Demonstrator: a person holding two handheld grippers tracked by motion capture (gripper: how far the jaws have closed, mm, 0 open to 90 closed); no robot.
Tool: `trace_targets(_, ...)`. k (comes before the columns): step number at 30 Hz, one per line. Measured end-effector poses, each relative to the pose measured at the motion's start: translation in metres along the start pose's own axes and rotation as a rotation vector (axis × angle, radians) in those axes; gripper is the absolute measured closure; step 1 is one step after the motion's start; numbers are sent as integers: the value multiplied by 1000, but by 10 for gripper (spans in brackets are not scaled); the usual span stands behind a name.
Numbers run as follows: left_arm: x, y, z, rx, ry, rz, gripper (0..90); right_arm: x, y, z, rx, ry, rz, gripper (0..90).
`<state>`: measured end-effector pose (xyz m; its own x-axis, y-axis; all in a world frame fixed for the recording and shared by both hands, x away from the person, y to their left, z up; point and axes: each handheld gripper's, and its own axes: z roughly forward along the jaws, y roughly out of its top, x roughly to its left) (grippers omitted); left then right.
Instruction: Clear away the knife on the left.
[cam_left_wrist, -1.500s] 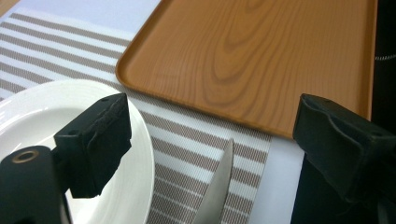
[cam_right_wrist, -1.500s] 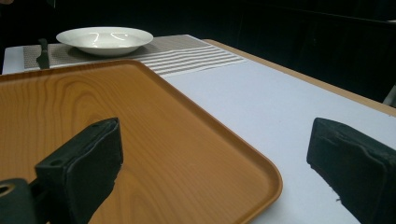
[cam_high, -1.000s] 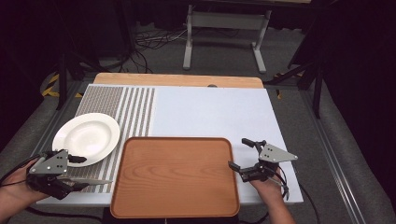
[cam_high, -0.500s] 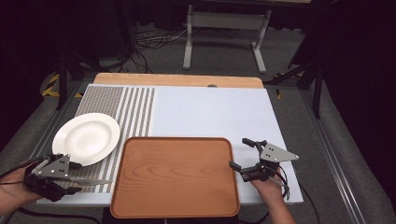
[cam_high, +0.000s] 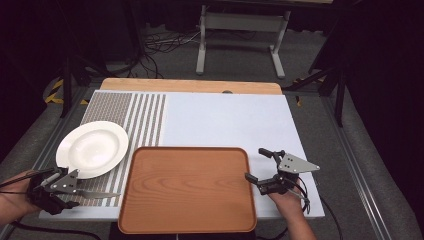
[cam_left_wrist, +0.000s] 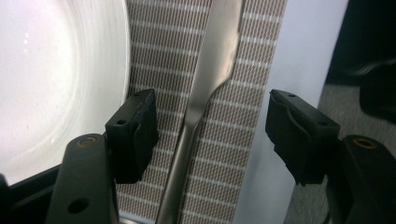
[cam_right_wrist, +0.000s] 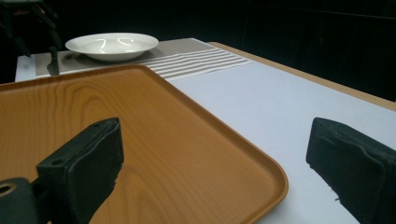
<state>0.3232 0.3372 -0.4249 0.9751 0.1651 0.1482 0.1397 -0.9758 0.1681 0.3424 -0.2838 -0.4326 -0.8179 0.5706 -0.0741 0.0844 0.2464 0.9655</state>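
Observation:
A metal table knife (cam_high: 97, 194) (cam_left_wrist: 205, 93) lies on the striped placemat (cam_high: 130, 112) just in front of the white plate (cam_high: 92, 149) (cam_left_wrist: 46, 70). My left gripper (cam_high: 70, 191) (cam_left_wrist: 212, 126) straddles the knife's handle. Its jaws have just been closing, but a gap remains on both sides and the pads do not touch the knife. My right gripper (cam_high: 256, 164) (cam_right_wrist: 215, 154) stands open at the right edge of the wooden tray (cam_high: 187, 187) (cam_right_wrist: 93, 107), with the tray's corner between its jaws and nothing gripped.
The tray sits at the front middle of the white table mat (cam_high: 225, 125). The plate (cam_right_wrist: 112, 45) rests on the placemat's left part. The table's near edge lies just behind both hands. Dark floor, cables and a metal stand lie beyond the far edge.
My left gripper has edged slightly toward the near left over the knife's handle. The right gripper, tray and plate have not moved.

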Motion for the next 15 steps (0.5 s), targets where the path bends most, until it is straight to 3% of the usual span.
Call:
trace_targets(4,3,-2,2,37,-6,9,393,0,0,0,-7,12,1,45)
trace_targets(8,6,-4,5,86,-10,43,456,0,0,0,-14,29,4,45)
trace_targets(10,9,-5,5,112,-10,86,494,0,0,0,-23,40,12,44)
trace_targets(13,13,-7,5,116,-23,98,570,-1,0,0,-30,49,19,44)
trace_targets(15,16,-8,6,143,-34,110,608,-1,0,-1,-32,50,21,44)
